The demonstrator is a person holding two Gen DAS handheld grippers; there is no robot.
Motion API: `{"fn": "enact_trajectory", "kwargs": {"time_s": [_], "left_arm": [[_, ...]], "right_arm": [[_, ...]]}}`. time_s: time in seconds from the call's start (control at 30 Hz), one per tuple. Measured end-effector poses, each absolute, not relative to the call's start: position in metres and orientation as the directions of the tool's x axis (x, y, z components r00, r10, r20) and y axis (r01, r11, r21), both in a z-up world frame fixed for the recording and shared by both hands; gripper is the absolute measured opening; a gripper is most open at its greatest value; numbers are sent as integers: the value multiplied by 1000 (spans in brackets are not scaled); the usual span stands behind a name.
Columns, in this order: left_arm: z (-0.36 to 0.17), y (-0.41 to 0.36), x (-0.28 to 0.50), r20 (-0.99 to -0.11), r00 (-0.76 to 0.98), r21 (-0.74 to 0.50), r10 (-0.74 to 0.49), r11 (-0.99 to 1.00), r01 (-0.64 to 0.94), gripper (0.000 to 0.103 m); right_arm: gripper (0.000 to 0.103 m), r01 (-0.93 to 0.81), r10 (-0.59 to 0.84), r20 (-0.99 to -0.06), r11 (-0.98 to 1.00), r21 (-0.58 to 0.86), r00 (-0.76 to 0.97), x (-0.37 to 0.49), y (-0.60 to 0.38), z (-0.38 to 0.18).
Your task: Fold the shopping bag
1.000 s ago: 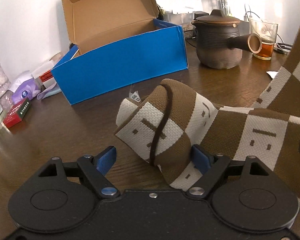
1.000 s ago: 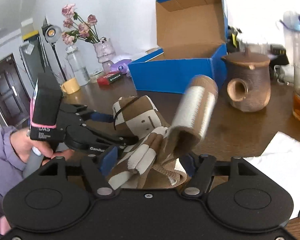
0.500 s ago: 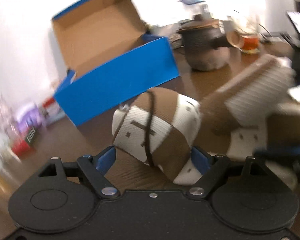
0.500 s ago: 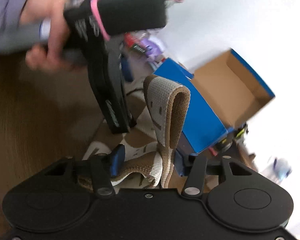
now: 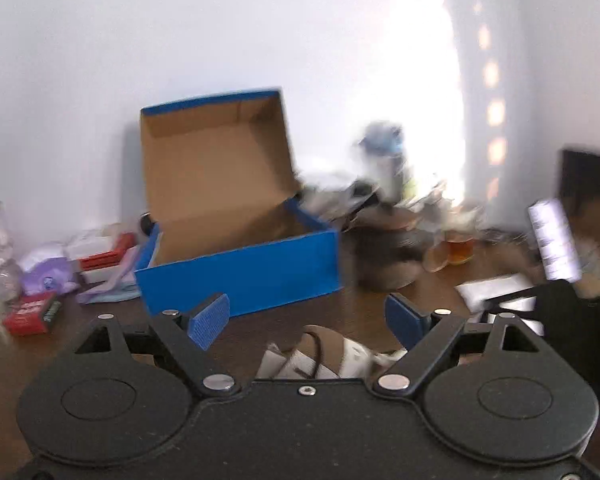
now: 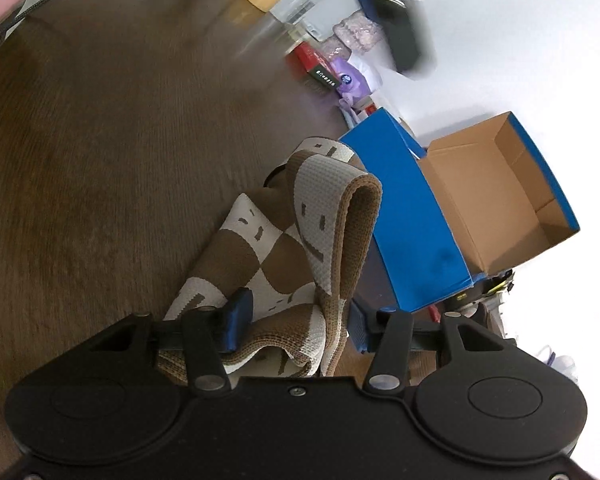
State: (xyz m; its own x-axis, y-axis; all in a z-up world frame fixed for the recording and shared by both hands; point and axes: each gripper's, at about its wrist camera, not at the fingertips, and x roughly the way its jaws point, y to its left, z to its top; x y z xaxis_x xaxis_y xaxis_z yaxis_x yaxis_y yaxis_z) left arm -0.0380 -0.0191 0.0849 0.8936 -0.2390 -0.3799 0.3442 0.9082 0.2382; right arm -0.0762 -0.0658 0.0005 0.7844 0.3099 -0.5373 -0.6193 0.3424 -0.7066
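well, from the left wrist view the left gripper hangs above the wooden table with its blue jaws spread wide and nothing between them; only a crumpled bit of the shopping bag peeks out low in the frame, just beyond the gripper body, lying on the wood in front of the blue shoe box. the rest of that view is smeared, so the teapot and the glass behind are hard to make out. from the right wrist view, which is tilted hard over, the right gripper has a bunched wad of the same bag between its jaws; the pads sit against the cloth on both sides, so it looks gripped, though the jaws are not pressed tight together. a doubled-over flap of the knit stands up in a loop ahead of the fingers, close beside the box, while the rest drapes down onto the table. to my eye the bag is a thick, soft knit, light and floppy, not slippery and in no way fragile; it will sag and unroll wherever it is not held. i would take it by a hem or a corner, flat, one layer per gripper, rather than by a bunch.
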Motion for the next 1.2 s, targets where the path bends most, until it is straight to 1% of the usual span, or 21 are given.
{"fn": "enact_trajectory", "kwargs": {"time_s": [0.07, 0.13, 0.23, 0.33, 0.4, 0.53, 0.57, 0.6, 0.67, 0.7, 0.73, 0.77, 0.83, 0.93, 1.1, 1.2], "left_arm": [[65, -42, -28, -435, 869, 294, -236, 875, 385, 82], [43, -53, -30, -473, 835, 311, -282, 833, 457, 82], [18, -56, -60, -416, 838, 386, -354, 766, 515, 82], [17, -51, -75, -399, 828, 376, -394, 753, 540, 83], [11, -50, -82, -376, 826, 398, -420, 732, 553, 84], [6, -48, -84, -344, 822, 409, -454, 716, 566, 84], [6, -46, -83, -337, 819, 403, -464, 715, 571, 84], [4, -44, -83, -330, 816, 396, -474, 715, 576, 84], [0, -41, -82, -314, 810, 390, -496, 710, 586, 84], [-1, -37, -84, -308, 803, 388, -510, 703, 596, 84], [-1, -34, -85, -306, 794, 387, -526, 693, 608, 84], [-1, -33, -85, -308, 782, 383, -542, 681, 624, 84], [0, -30, -83, -314, 757, 376, -573, 657, 653, 84], [2, -27, -80, -325, 734, 358, -596, 641, 679, 84], [3, -23, -81, -347, 697, 338, -628, 609, 717, 84], [3, -22, -81, -360, 676, 337, -642, 586, 737, 83]], "right_arm": [[53, -625, 303, -547, 349, -698, 780, -77, -63, 1], [53, -647, 295, -576, 376, -664, 762, -77, -62, 7], [53, -673, 295, -610, 428, -603, 735, -80, -64, 13], [53, -701, 316, -645, 495, -514, 696, -87, -71, 21], [55, -707, 335, -646, 516, -484, 686, -93, -74, 22], [58, -758, 408, -656, 490, -430, 635, -102, -95, 34], [61, -770, 427, -653, 474, -427, 626, -101, -98, 40], [64, -781, 459, -636, 439, -445, 620, -104, -105, 47], [87, -776, 523, -577, 355, -522, 627, -127, -121, 55], [88, -759, 545, -544, 329, -562, 638, -132, -128, 56], [88, -739, 576, -503, 299, -605, 645, -137, -141, 54], [88, -729, 598, -482, 276, -626, 640, -140, -150, 51], [88, -743, 617, -493, 241, -624, 614, -135, -158, 44], [88, -745, 624, -530, 132, -653, 575, -130, -160, 27], [88, -728, 666, -540, 7, -686, 515, -128, -153, 10], [85, -695, 687, -540, -69, -716, 487, -124, -141, 2]]}}
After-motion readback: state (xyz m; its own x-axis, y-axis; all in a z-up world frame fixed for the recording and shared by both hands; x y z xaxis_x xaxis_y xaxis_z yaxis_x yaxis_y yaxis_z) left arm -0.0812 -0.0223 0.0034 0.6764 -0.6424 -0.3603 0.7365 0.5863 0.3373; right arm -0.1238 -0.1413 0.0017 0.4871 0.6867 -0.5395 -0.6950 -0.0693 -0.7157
